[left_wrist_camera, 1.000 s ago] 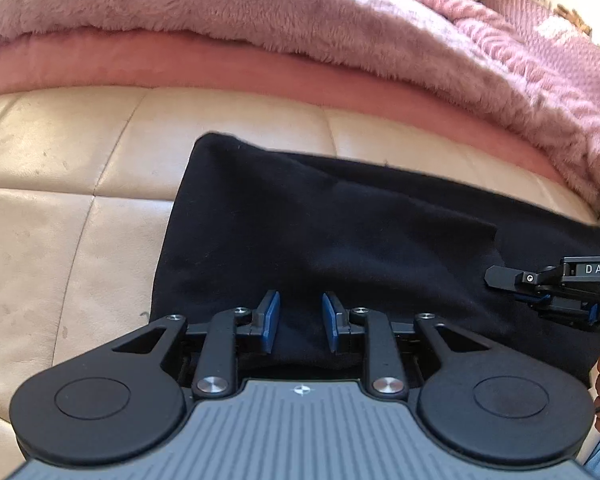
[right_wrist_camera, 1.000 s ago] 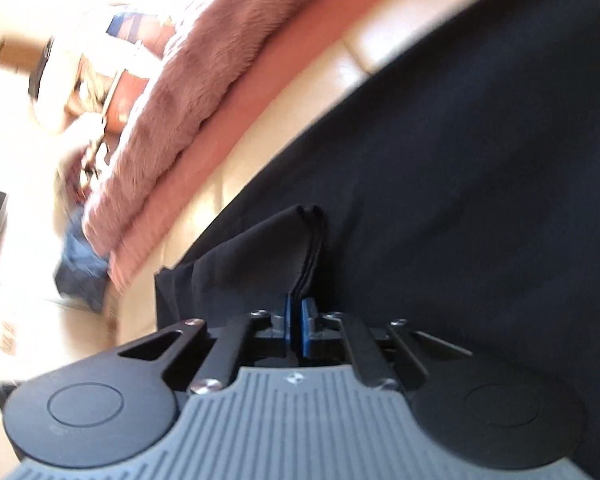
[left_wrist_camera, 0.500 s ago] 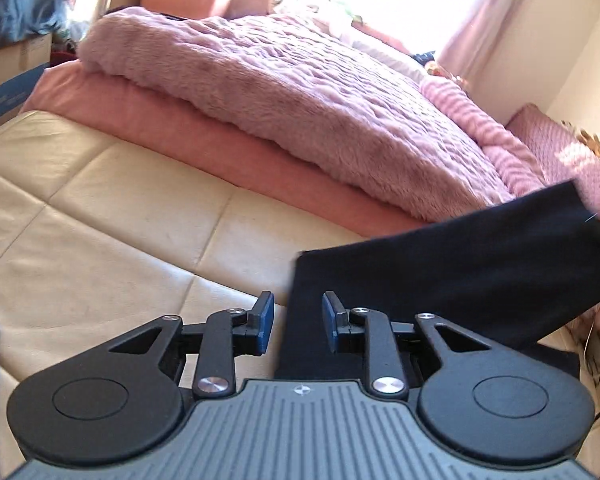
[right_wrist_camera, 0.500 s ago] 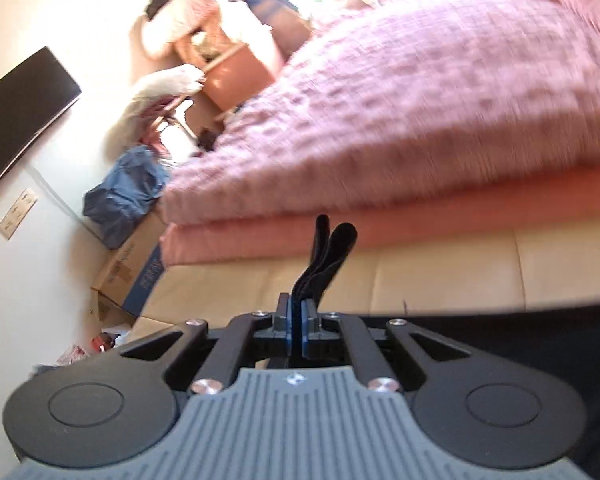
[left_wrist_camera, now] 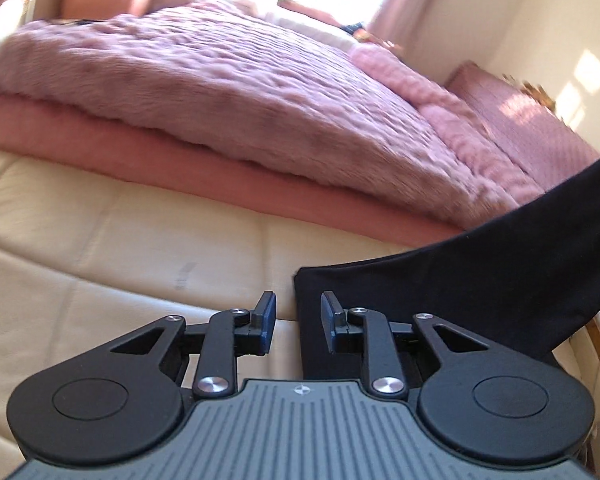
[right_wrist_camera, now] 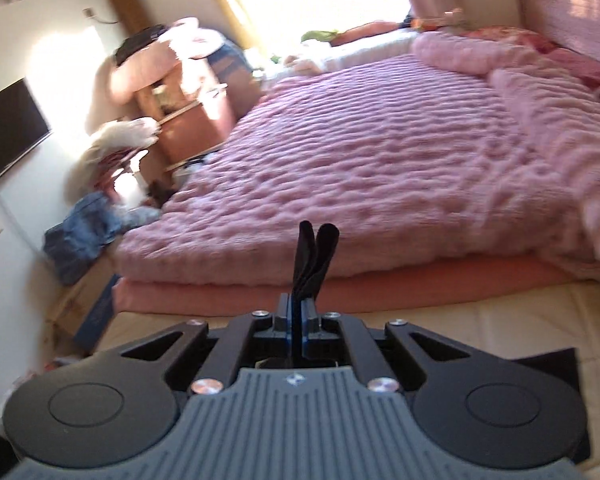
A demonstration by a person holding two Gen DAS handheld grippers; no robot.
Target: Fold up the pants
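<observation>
Fingers on the right gripper (right_wrist_camera: 296, 316) are squeezed tight on a bunched edge of the black pants (left_wrist_camera: 480, 280), and that edge now sits high over the pink blanket (right_wrist_camera: 380, 168), when a second ago it was low by the cream bed cover (left_wrist_camera: 100, 240). So one side of the pants has been lifted up while the rest still lies flat on the bed, which looks like the start of a fold. Fingers on the left gripper (left_wrist_camera: 296, 322) are a little apart and slowly closing, with the pants' near edge between them but not yet pinched.
</observation>
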